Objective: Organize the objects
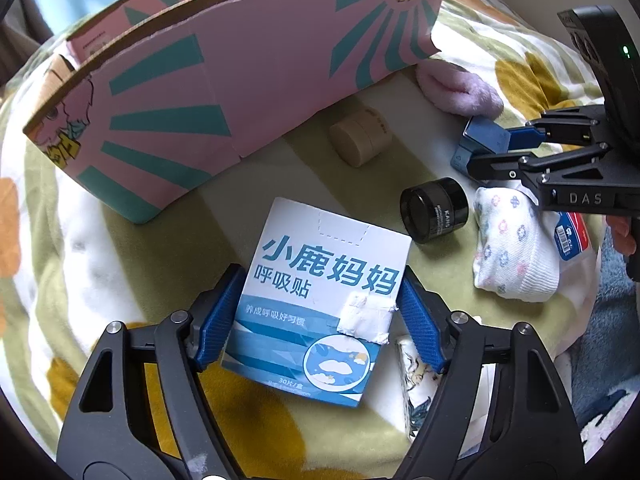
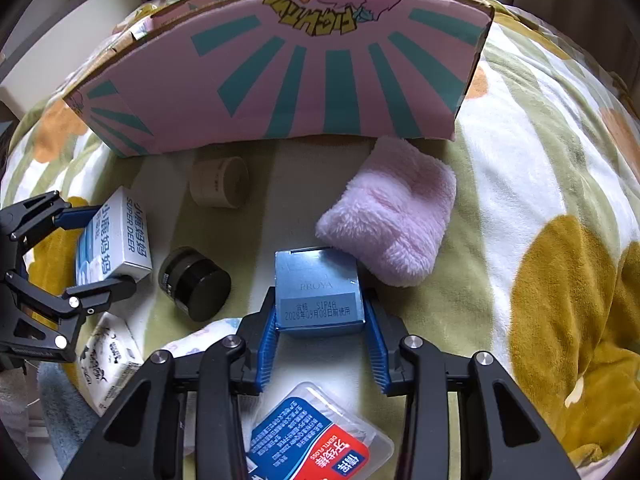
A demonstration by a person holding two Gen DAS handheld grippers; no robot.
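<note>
My left gripper is shut on a white and blue box with Chinese print, its blue pads pressed on both sides. The box also shows in the right wrist view, held by the left gripper. My right gripper is shut on a small blue PROYA box; in the left wrist view the same gripper grips that box. A pink and teal cardboard box stands open behind, also in the right wrist view.
On the flowered blanket lie a beige jar, a black jar, a pink fluffy cloth, a patterned white sock, a dental floss pack and a printed tissue pack.
</note>
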